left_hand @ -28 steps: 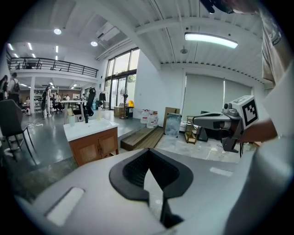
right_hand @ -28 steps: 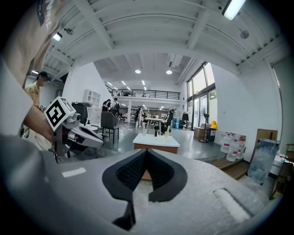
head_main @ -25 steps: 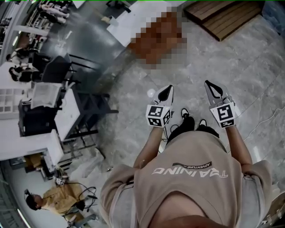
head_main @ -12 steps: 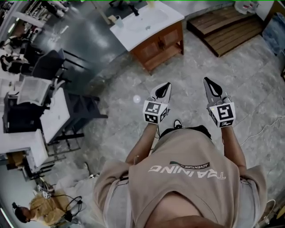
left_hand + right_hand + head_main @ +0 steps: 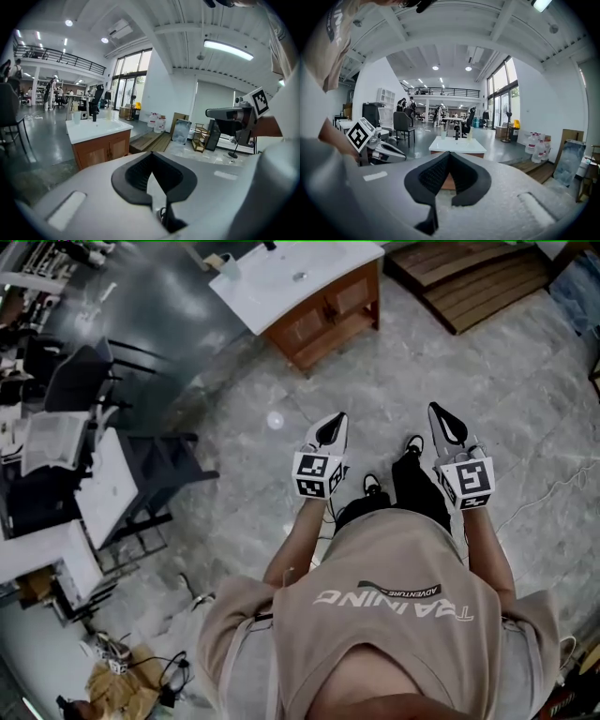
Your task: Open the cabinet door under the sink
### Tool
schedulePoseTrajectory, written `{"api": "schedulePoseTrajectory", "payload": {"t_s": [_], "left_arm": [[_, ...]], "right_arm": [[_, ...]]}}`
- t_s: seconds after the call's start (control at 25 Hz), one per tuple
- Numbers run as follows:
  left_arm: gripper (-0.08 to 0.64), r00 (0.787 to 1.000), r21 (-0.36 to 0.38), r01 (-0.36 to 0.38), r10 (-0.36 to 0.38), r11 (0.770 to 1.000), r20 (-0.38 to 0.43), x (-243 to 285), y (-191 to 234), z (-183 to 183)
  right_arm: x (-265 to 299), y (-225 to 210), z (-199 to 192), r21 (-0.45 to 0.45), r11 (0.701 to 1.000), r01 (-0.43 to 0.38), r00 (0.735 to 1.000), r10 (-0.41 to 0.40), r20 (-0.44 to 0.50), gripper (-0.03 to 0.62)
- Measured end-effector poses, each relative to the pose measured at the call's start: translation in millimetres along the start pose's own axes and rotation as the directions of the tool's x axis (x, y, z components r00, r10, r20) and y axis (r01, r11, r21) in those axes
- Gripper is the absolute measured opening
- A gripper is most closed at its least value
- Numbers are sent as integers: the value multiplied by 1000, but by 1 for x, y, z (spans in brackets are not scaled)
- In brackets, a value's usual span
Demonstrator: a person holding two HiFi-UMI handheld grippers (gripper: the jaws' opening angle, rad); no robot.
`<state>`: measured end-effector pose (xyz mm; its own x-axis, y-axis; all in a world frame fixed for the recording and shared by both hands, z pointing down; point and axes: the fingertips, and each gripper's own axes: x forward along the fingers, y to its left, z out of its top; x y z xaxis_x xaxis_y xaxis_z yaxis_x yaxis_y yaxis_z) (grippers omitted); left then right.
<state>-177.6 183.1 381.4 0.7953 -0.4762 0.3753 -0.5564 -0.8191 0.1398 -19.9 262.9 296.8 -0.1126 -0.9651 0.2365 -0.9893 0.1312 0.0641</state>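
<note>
A pale marbled tile floor (image 5: pixel 375 390) fills most of the head view and gives way to dark glossy flooring (image 5: pixel 169 306) at upper left, where white desks (image 5: pixel 103 488) and black chairs (image 5: pixel 75 376) stand. A wooden platform (image 5: pixel 469 277) lies at upper right.

The sink cabinet (image 5: pixel 323 310) stands at top centre, well apart from both grippers. Its white countertop (image 5: pixel 272 282) carries a dark faucet (image 5: pixel 94 115) and a cup (image 5: pixel 76 117), and its wooden doors (image 5: pixel 101 151) are shut.

Large water bottles (image 5: pixel 157 123) cluster by the far wall; their contents cannot be made out.

The left gripper (image 5: pixel 337 416) and the right gripper (image 5: pixel 434 409) are held out over the floor in front of the person, each with jaw tips together and nothing between them.
</note>
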Motion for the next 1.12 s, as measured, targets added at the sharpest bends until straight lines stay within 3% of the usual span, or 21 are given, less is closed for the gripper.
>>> {"api": "schedulePoseTrajectory", "payload": {"t_s": [0.16,0.32,0.56,0.8,0.92,1.12], "left_arm": [[17,1000,-1,-15,15,1000,-1,26,9,12],[17,999,33,-30,30,999,11,57,15,42],[17,998,77,-59,59,995,2,107,25,82],[17,997,8,-73,72,997,39,159,16,116],[17,992,5,-126,126,992,9,173,23,112],[17,980,-27,-198,198,980,-11,183,27,109]], "right_arm": [[20,-18,5,-35,999,-6,1000,7,13,2],[42,-49,-13,30,999,-14,1000,14,-13,2],[81,-102,8,31,999,-39,998,38,48,2],[120,-145,5,-121,987,-103,994,106,24,2],[141,-158,4,-74,984,-163,985,166,40,2],[171,-195,-1,-21,981,-191,981,192,25,2]]}}
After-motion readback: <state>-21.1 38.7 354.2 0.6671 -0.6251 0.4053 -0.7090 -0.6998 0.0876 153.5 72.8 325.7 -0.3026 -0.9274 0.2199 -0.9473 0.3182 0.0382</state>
